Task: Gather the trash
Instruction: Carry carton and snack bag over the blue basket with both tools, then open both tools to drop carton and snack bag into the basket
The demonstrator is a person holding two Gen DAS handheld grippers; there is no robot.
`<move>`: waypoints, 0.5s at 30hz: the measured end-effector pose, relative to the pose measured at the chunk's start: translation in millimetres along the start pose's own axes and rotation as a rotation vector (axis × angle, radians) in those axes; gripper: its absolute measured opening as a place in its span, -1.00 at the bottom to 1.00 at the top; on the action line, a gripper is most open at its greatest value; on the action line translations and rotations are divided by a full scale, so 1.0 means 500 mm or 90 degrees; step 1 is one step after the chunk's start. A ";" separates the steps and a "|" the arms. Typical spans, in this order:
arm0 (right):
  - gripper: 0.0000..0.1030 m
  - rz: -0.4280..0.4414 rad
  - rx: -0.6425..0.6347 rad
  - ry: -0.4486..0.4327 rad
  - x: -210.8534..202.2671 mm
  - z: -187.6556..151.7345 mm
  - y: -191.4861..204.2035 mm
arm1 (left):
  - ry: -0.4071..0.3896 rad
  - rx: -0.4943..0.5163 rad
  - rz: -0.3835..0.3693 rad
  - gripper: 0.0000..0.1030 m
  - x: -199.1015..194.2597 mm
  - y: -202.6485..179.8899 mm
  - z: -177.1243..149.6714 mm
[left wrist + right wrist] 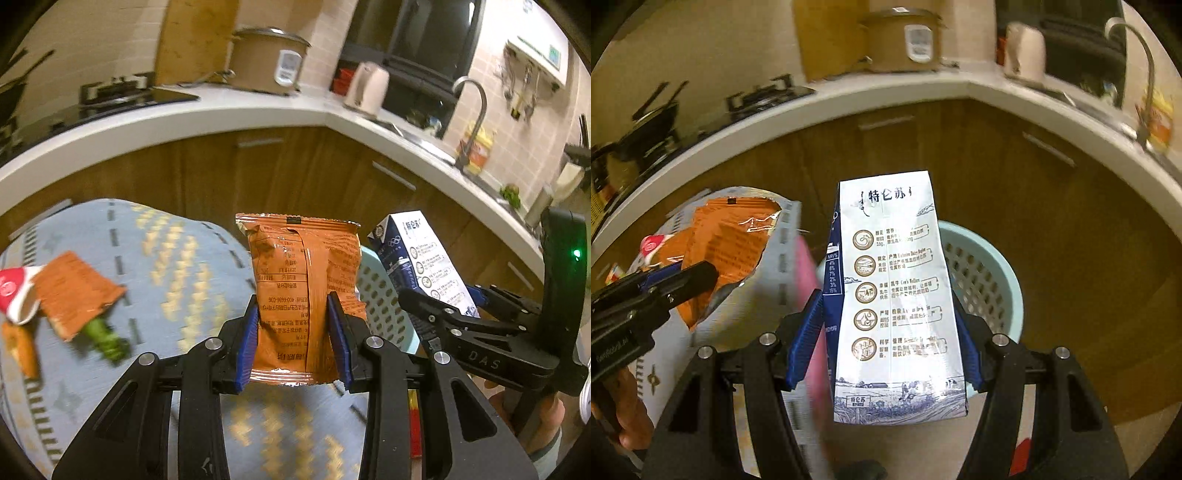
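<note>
My left gripper is shut on an orange snack packet, held upright above the patterned tablecloth. My right gripper is shut on a white and blue milk carton, held upright in front of a pale green perforated basket. In the left wrist view the carton and the right gripper show at the right, with the basket just behind them. In the right wrist view the orange packet and the left gripper show at the left.
On the cloth at the left lie a torn orange wrapper, a crumpled red and white paper cup and a green vegetable scrap. A white counter with wooden cabinets curves behind, bearing a rice cooker, a kettle and a tap.
</note>
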State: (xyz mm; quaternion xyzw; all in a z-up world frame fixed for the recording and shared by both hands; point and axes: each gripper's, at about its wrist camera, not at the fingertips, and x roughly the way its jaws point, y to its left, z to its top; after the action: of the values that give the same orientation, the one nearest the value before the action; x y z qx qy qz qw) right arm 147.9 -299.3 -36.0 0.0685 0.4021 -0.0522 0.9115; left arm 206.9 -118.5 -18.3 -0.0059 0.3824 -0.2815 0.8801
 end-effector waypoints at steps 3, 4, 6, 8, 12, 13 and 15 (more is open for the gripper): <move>0.18 -0.002 0.034 0.028 0.033 -0.003 -0.036 | 0.025 0.012 -0.007 -0.35 0.046 -0.023 0.001; 0.18 -0.001 0.053 0.041 0.050 -0.007 -0.055 | 0.034 0.016 -0.010 -0.35 0.063 -0.029 0.001; 0.18 -0.001 0.077 0.063 0.076 -0.014 -0.083 | 0.048 0.024 -0.014 -0.34 0.092 -0.039 0.000; 0.18 -0.004 0.087 0.077 0.095 -0.019 -0.099 | 0.068 0.028 -0.015 -0.34 0.126 -0.049 -0.002; 0.18 -0.007 0.104 0.099 0.123 -0.031 -0.124 | 0.086 0.032 -0.023 -0.34 0.161 -0.065 -0.007; 0.18 -0.005 0.109 0.103 0.128 -0.033 -0.126 | 0.088 0.033 -0.024 -0.34 0.167 -0.069 -0.008; 0.18 -0.005 0.119 0.111 0.140 -0.037 -0.135 | 0.092 0.034 -0.024 -0.33 0.174 -0.074 -0.009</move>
State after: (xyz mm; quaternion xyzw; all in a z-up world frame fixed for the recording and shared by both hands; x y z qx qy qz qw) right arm 171.1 -365.3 -105.7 0.1562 0.4734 -0.0866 0.8625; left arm 233.5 -192.0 -71.6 0.0310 0.4372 -0.3078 0.8445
